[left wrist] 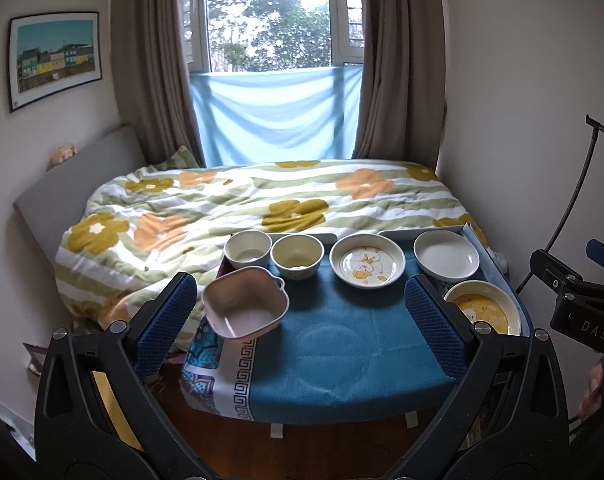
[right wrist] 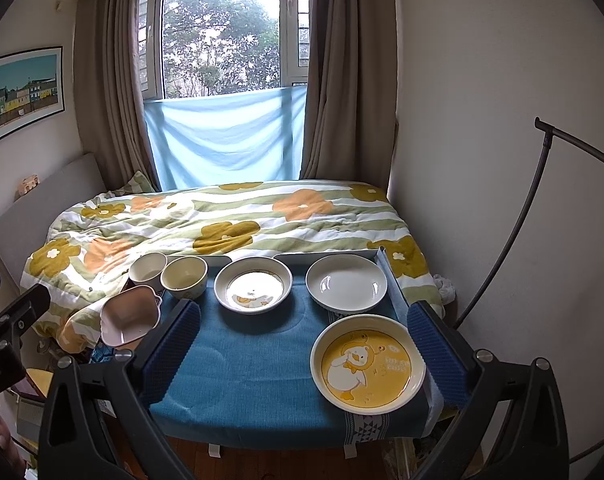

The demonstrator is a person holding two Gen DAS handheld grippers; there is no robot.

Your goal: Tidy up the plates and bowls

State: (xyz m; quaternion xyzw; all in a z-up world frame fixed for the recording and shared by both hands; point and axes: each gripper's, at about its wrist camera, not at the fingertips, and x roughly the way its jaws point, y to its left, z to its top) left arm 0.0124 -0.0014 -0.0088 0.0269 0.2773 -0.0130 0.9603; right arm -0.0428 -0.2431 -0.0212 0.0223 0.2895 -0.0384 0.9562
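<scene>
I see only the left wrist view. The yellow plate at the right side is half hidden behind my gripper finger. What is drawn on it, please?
Observer: The right wrist view shows the whole yellow plate. It has a white duck on a yellow ground, inside a cream rim.
Operator: Thank you. Does it lie fully on the table?
Observer: Yes, it lies flat and whole on the blue cloth, close to the near edge.
Operator: Is the right gripper holding something? I see only its body.
Observer: No. The right gripper is open wide and holds nothing.
</scene>
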